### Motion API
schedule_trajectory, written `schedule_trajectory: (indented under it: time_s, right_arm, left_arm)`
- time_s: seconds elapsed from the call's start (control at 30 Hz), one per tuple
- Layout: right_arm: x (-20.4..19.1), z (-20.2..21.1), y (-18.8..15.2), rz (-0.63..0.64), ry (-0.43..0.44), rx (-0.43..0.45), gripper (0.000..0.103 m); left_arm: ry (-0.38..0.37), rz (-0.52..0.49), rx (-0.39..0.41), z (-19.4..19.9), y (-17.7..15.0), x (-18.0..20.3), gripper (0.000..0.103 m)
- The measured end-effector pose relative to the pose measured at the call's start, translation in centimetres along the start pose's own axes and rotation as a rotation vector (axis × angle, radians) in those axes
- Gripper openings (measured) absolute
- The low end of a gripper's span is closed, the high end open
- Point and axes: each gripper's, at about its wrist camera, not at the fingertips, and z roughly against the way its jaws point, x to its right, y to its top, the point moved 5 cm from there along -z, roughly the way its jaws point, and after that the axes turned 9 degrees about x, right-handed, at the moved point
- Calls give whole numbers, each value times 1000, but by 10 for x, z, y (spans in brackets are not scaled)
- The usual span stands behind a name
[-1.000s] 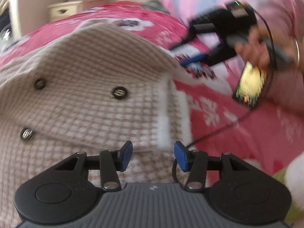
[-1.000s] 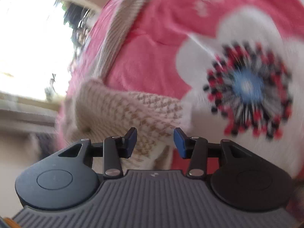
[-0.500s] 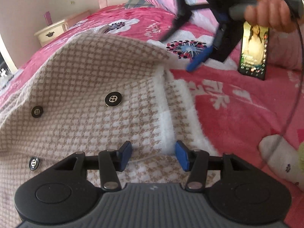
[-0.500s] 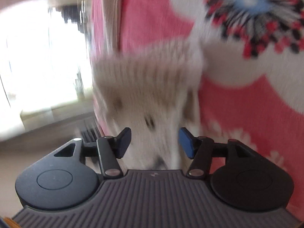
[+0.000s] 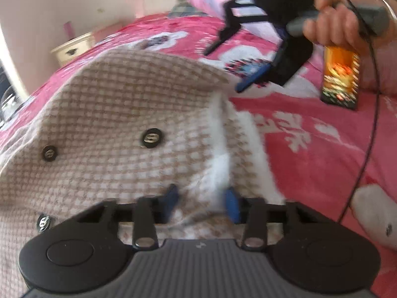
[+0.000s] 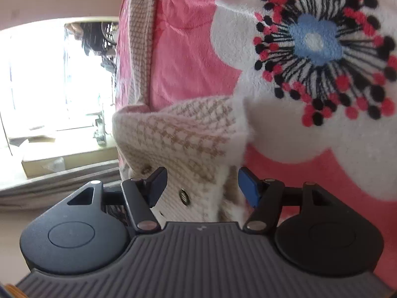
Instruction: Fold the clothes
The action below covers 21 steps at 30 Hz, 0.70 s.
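A beige and white houndstooth cardigan [image 5: 119,124] with dark round buttons lies on a pink flowered bedspread [image 5: 310,154]. My left gripper [image 5: 202,204] is open just above the cardigan's white-trimmed edge, with fabric between and under the jaws. My right gripper [image 6: 201,186] is open over a folded corner of the same cardigan [image 6: 183,129]. The right gripper also shows in the left wrist view [image 5: 258,54], held in a hand above the cardigan's far edge.
A phone with a lit screen [image 5: 341,77] lies on the bedspread at the right, with a black cable [image 5: 372,114] running past it. A white soft toy [image 5: 374,218] is at the right edge. A cream nightstand [image 5: 74,47] stands beyond the bed.
The right gripper has tilted and drawn back over the cardigan's corner. The left gripper has dipped closer to the white-trimmed edge. Both stay open.
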Motion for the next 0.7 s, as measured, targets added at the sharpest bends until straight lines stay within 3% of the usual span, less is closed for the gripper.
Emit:
schedule_trajectory:
  time_s: [0.17,0.27,0.4,0.53,0.7]
  right_arm:
    - [0,0,-4,-39,50,78,63]
    - [-2,4,-7,-28,86,87,65]
    - [-8,-7,-16,-15,133,68,69]
    - [-12,-33,-28,-24,153,7,71]
    - [-16,-33,-53,-45,220,-60,73]
  left_arm:
    - [12,223,66,14,15,-25,10]
    - [1,407,162,32,32,-49,10]
    - [3,563,291,56,57,-78,10]
    - [11,620,385,75,76,-95,10]
    - [29,615,434,84,84,-103,10]
